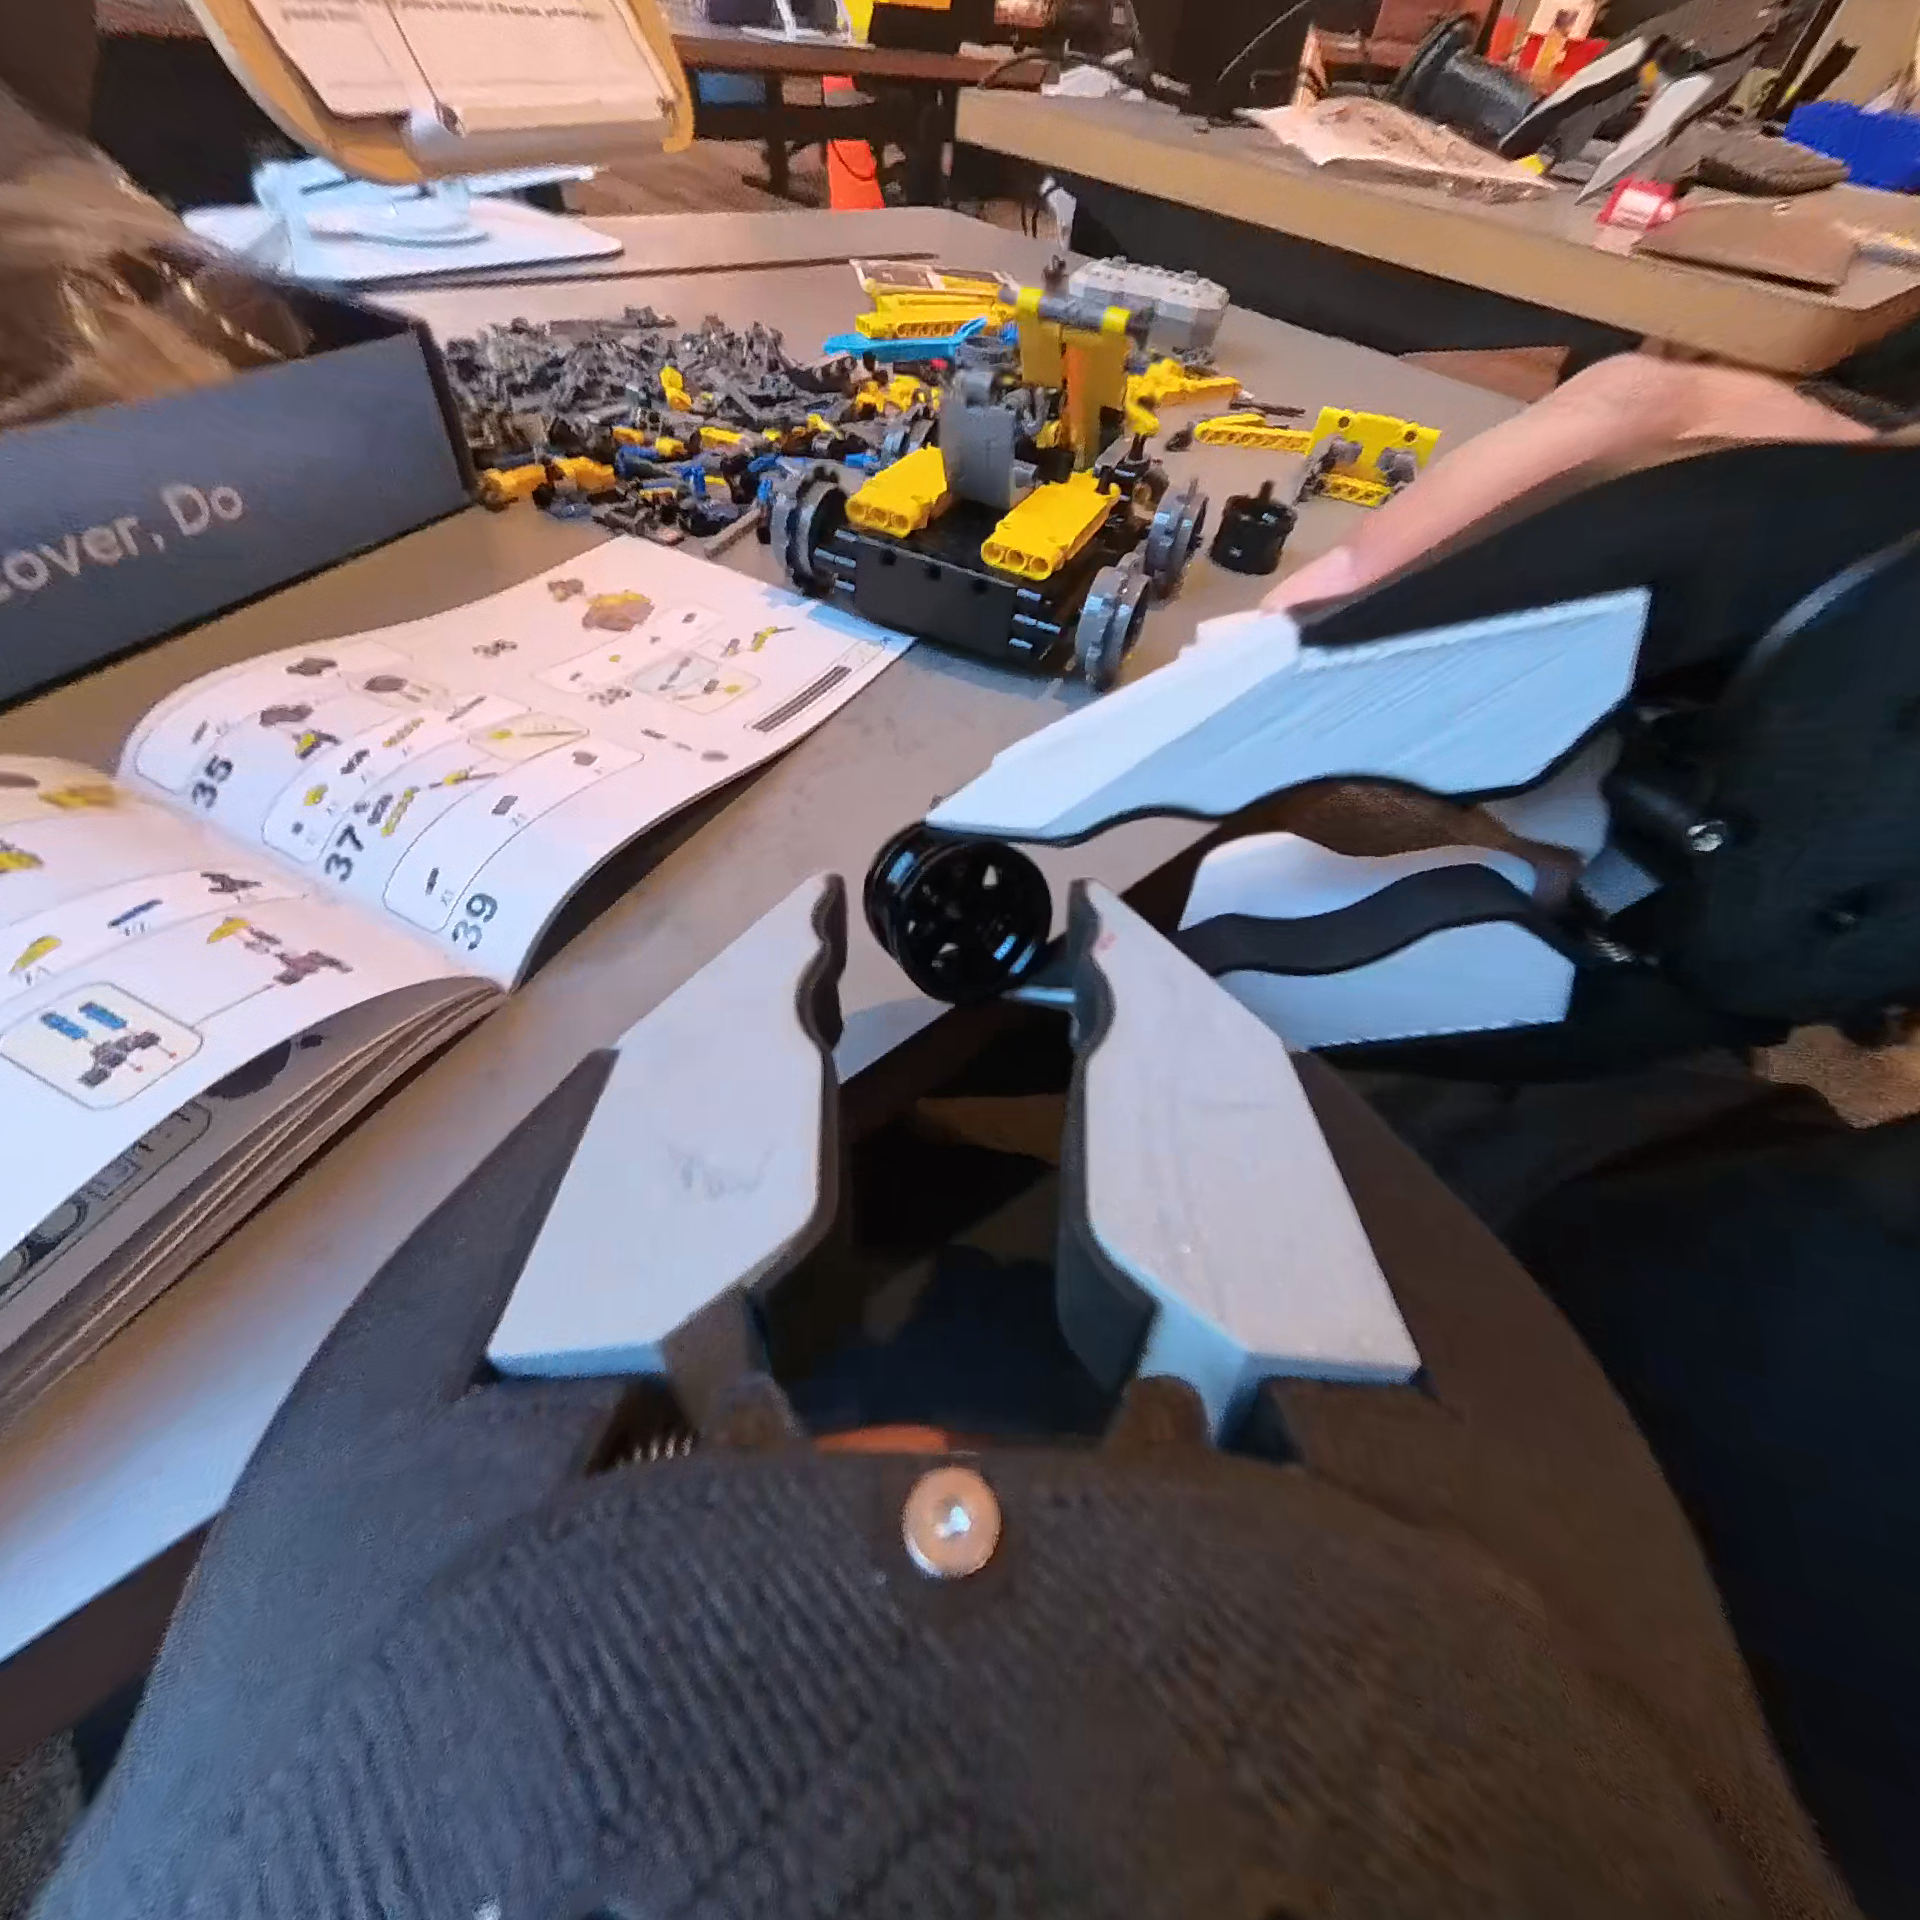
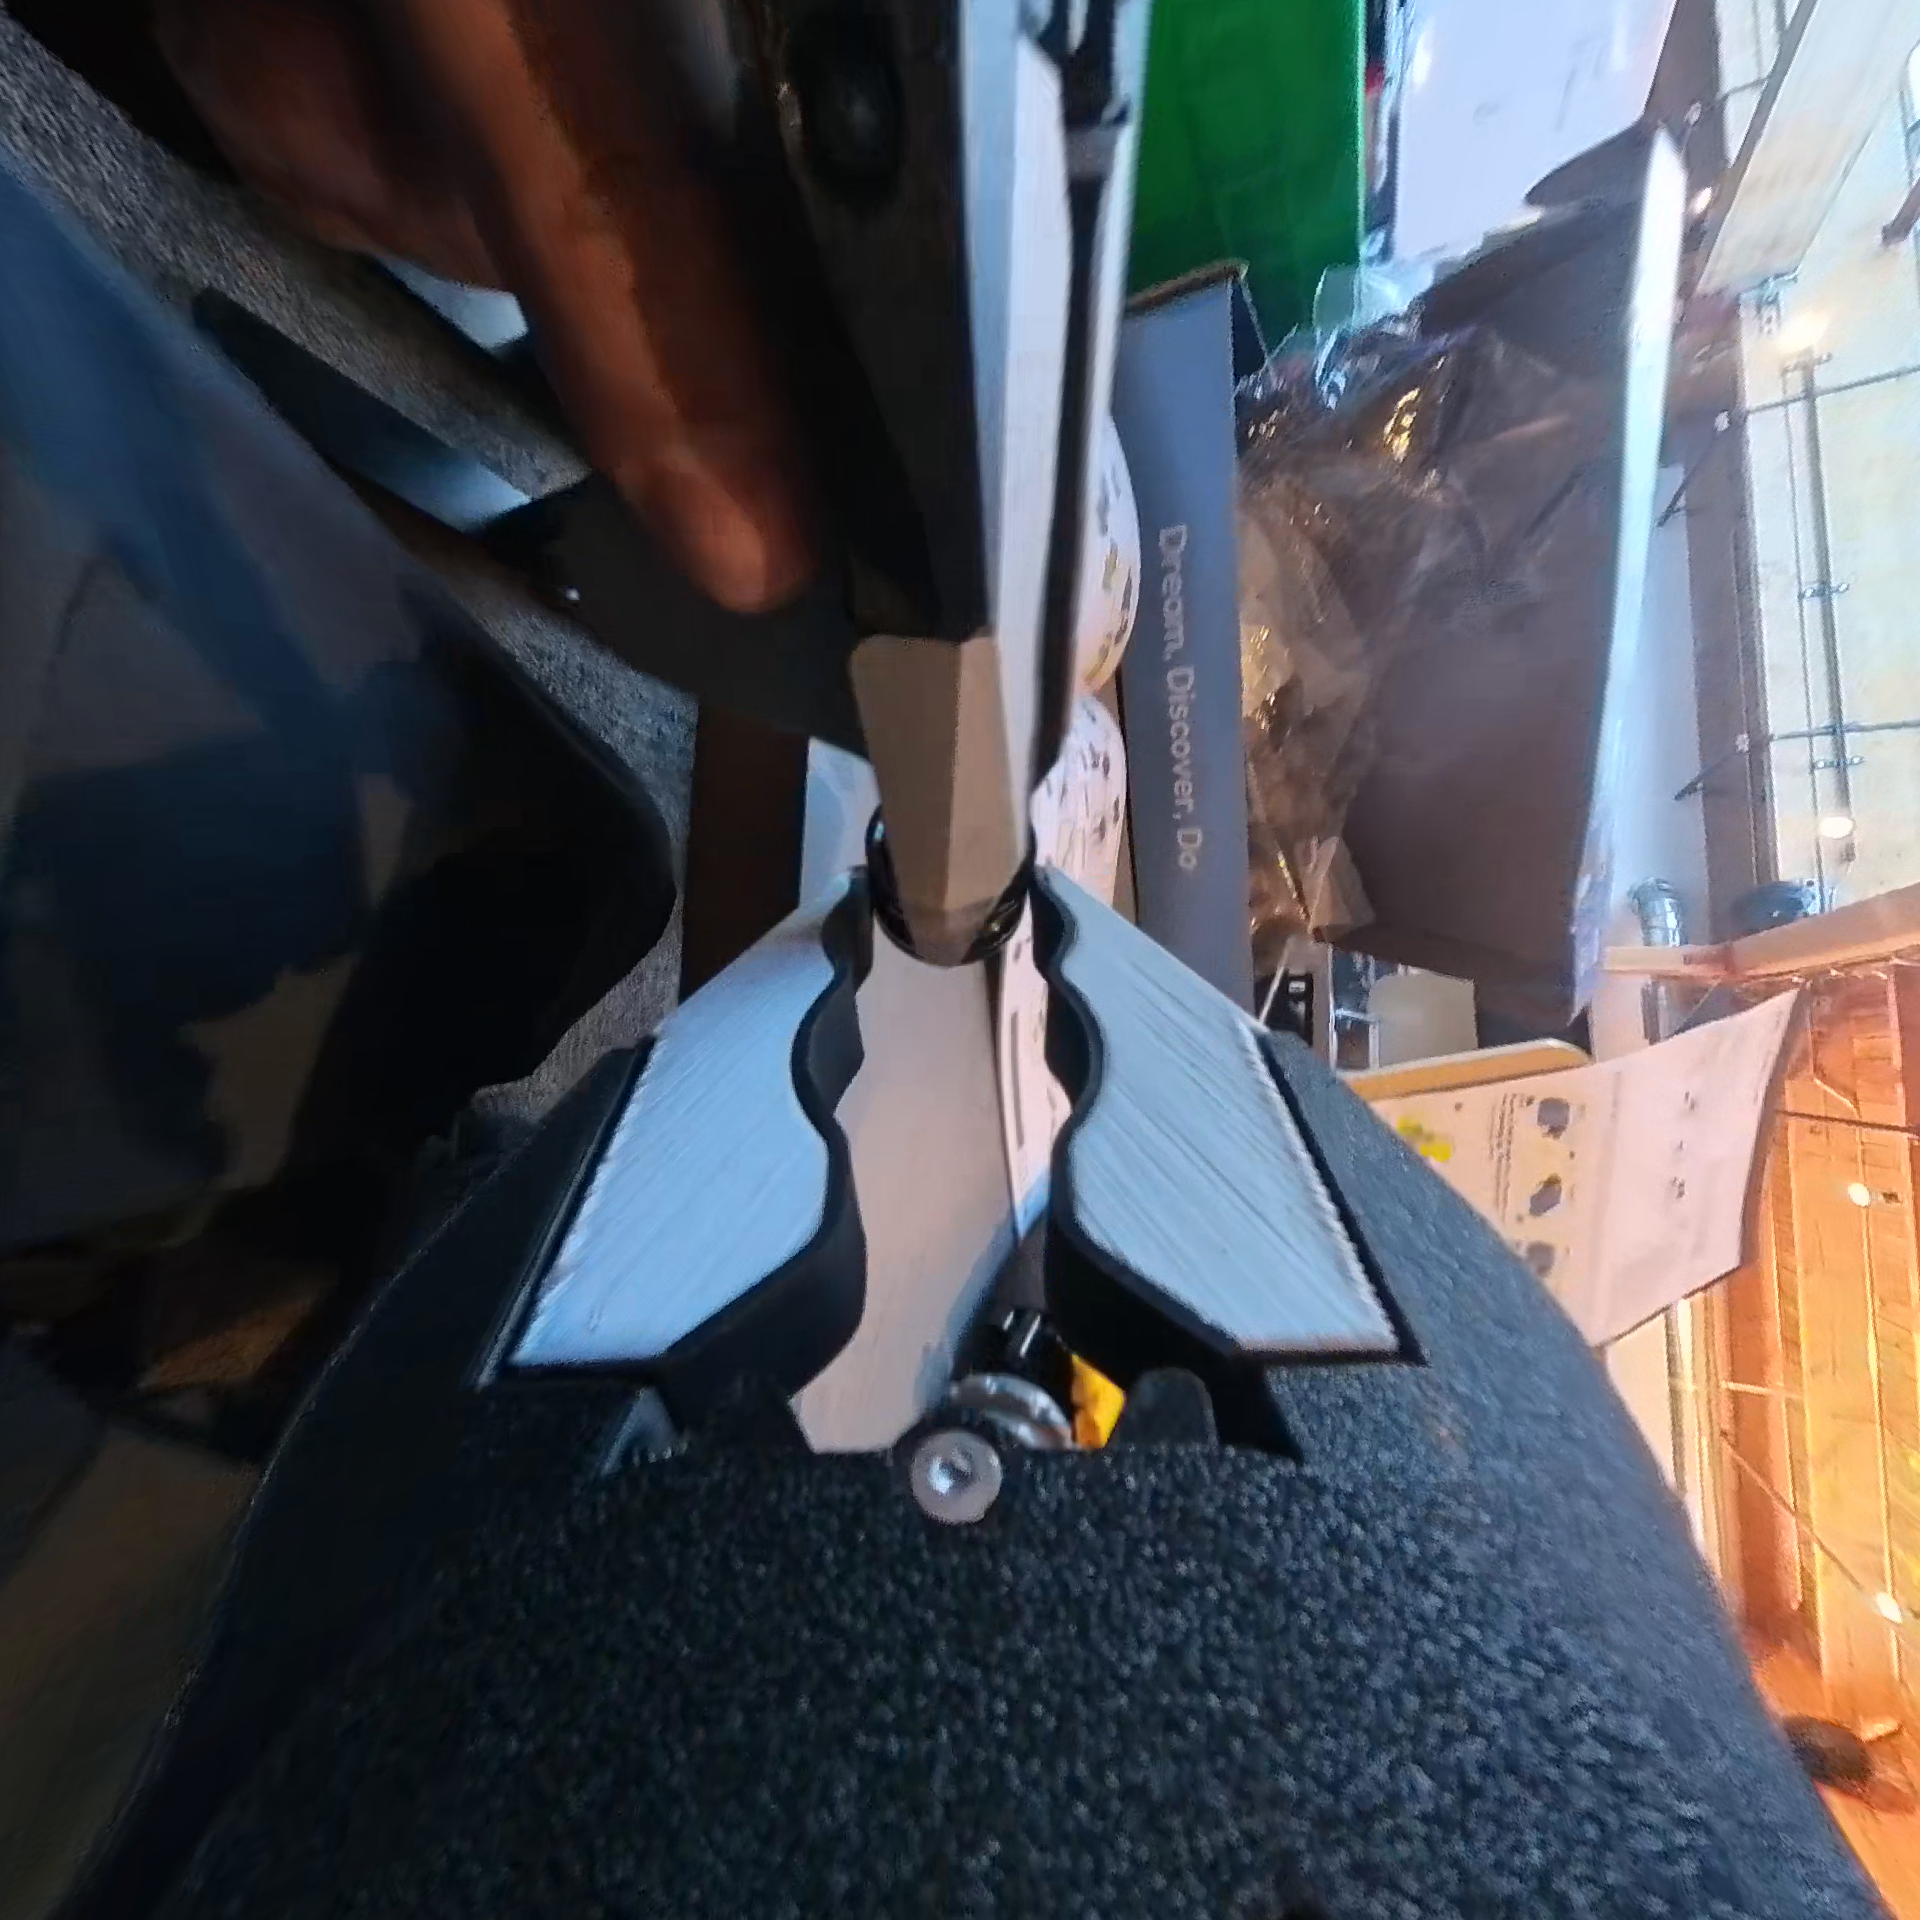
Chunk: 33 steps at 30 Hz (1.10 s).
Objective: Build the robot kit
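Note:
A small black wheel rim (image 1: 956, 925) hangs above the near edge of the table. My right gripper (image 2: 948, 902) is shut on it; in the left wrist view its upper finger (image 1: 1299, 717) lies over the rim and the lower one under it. My left gripper (image 1: 956, 914) is open, with its two tips on either side of the rim and a small gap on each side. In the right wrist view one left finger (image 2: 945, 790) covers most of the rim (image 2: 1016, 916). A hand (image 1: 1507, 457) holds the right gripper.
On the grey table (image 1: 914, 727) stand a yellow and black brick vehicle (image 1: 977, 530), a pile of loose parts (image 1: 644, 416), another black rim (image 1: 1252, 530), an open instruction booklet (image 1: 364, 831) and a grey box (image 1: 208, 499). A cluttered table stands behind. The grippers are tip to tip, or close to it. Both grippers' tips are roughly 25 cm from the black rim (image 1: 1252, 530).

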Each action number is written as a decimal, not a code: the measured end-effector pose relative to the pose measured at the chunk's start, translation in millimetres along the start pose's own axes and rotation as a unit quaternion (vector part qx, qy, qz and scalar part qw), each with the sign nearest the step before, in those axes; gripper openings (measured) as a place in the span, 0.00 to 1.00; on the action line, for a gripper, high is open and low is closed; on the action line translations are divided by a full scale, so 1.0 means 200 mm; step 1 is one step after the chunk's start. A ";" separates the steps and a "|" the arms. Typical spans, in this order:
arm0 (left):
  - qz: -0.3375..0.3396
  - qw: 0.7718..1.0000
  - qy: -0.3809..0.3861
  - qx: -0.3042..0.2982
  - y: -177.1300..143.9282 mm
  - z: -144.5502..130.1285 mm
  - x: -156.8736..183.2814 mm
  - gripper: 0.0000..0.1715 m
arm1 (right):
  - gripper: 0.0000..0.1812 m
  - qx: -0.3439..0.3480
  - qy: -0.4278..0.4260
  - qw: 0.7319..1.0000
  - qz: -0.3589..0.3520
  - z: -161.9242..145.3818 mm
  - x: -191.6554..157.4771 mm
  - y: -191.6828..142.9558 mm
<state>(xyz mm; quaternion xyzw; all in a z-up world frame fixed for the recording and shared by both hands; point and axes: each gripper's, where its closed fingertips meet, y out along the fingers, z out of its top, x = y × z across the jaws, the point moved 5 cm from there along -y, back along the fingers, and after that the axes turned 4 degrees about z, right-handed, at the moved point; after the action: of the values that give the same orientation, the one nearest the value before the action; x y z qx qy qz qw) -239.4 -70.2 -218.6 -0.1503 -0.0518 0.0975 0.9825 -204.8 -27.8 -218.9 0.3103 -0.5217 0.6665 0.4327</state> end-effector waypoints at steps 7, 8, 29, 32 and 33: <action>-0.003 0.998 0.050 -0.030 0.10 -0.01 0.11 0.24 | 0.16 -0.027 0.011 1.000 -0.006 -0.04 -0.03 -0.07; 0.001 0.998 0.054 -0.028 0.11 0.00 0.11 0.23 | 0.16 -0.033 0.008 0.999 -0.010 -0.04 -0.02 -0.07; -0.059 0.984 0.094 -0.143 0.36 0.02 0.06 0.22 | 0.32 -0.097 0.500 0.859 -0.054 -1.06 0.07 -0.58; -0.055 0.983 0.087 -0.155 0.39 0.02 0.02 0.22 | 0.36 -0.089 0.591 0.802 -0.013 -1.20 0.06 -0.57; -0.053 0.982 0.086 -0.158 0.39 0.02 0.01 0.22 | 0.36 -0.088 0.609 0.788 -0.005 -1.23 0.06 -0.55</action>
<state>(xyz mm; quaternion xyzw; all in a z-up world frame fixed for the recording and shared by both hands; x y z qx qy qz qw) -252.4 5.0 -238.0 -0.3081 0.0103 0.0228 0.9510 -101.0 221.8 -225.4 -0.1971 -0.2047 0.6665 0.6893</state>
